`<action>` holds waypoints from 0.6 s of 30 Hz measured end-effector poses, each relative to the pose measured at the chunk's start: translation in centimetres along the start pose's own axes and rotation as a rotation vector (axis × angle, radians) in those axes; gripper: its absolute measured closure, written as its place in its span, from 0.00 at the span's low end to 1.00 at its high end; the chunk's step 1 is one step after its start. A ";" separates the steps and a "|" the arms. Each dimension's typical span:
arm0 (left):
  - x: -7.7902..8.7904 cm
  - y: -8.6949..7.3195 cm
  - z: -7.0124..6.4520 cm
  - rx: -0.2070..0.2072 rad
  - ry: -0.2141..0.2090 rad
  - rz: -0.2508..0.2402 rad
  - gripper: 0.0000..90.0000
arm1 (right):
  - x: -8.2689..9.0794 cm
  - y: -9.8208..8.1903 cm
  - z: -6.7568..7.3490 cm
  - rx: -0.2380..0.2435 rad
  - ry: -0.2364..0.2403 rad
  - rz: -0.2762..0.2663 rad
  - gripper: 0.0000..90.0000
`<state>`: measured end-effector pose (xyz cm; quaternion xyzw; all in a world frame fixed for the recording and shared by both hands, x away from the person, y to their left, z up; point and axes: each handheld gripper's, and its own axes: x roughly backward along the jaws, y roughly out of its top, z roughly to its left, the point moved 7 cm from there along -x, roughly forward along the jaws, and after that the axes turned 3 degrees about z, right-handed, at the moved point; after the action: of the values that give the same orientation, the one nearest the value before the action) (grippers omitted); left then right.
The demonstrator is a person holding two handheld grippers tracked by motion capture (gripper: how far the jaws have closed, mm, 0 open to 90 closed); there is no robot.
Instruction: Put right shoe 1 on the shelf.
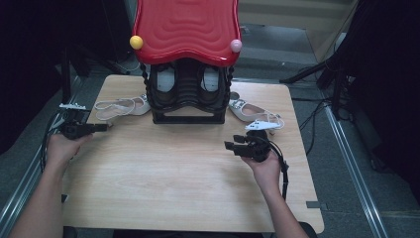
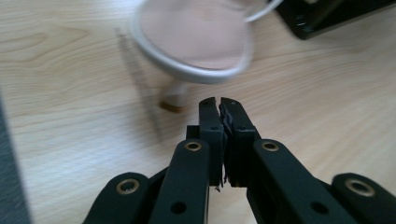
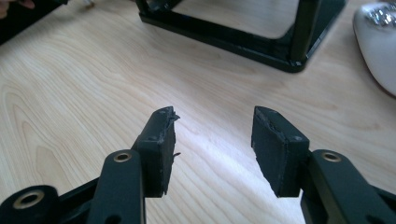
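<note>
Wooden table (image 1: 173, 183), one; black rack (image 1: 187, 94) with red wavy top (image 1: 187, 29), one, at the far edge, centre; two balls on the top's front corners, one yellow (image 1: 136, 42), one pink (image 1: 236, 45); two shoes inside the rack, dim, details hard to tell.

White heeled shoes on the table, two: left shoe (image 1: 124, 106) just left of the rack's base, heel end toward the left gripper; right shoe (image 1: 252, 113) just right of the base, touching or nearly touching it.

Left gripper (image 1: 101, 128), one; held low and level at the table's left edge, pointing right toward the left shoe's heel; jaws clenched together, nothing between; in the left gripper view, tips (image 2: 219, 105) just short of the shoe's heel (image 2: 173, 98), apart from it.

Right gripper (image 1: 234, 142), one; held at the table's right side, near the right shoe, pointing left; jaws spread wide, nothing between; bare wood between the pads (image 3: 161, 140) in the right gripper view.

Left hand (image 1: 62, 148) and right hand (image 1: 267, 171), forearms entering from the near edge.
</note>
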<state>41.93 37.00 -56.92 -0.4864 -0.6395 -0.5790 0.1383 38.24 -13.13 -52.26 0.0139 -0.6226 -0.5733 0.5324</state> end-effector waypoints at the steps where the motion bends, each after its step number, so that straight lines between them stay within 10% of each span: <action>1: -0.1 0.0 0.2 0.000 0.007 -0.002 0.98 | 0.1 -0.2 -0.1 -0.003 -0.004 0.006 0.56; 18: -1.7 0.7 2.1 0.080 0.045 0.017 0.99 | 1.2 -1.8 -0.5 -0.050 -0.025 0.009 0.57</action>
<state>44.11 37.95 -58.40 -0.4728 -0.6546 -0.5627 0.1772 36.94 -14.83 -52.91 -0.0093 -0.6148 -0.5862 0.5275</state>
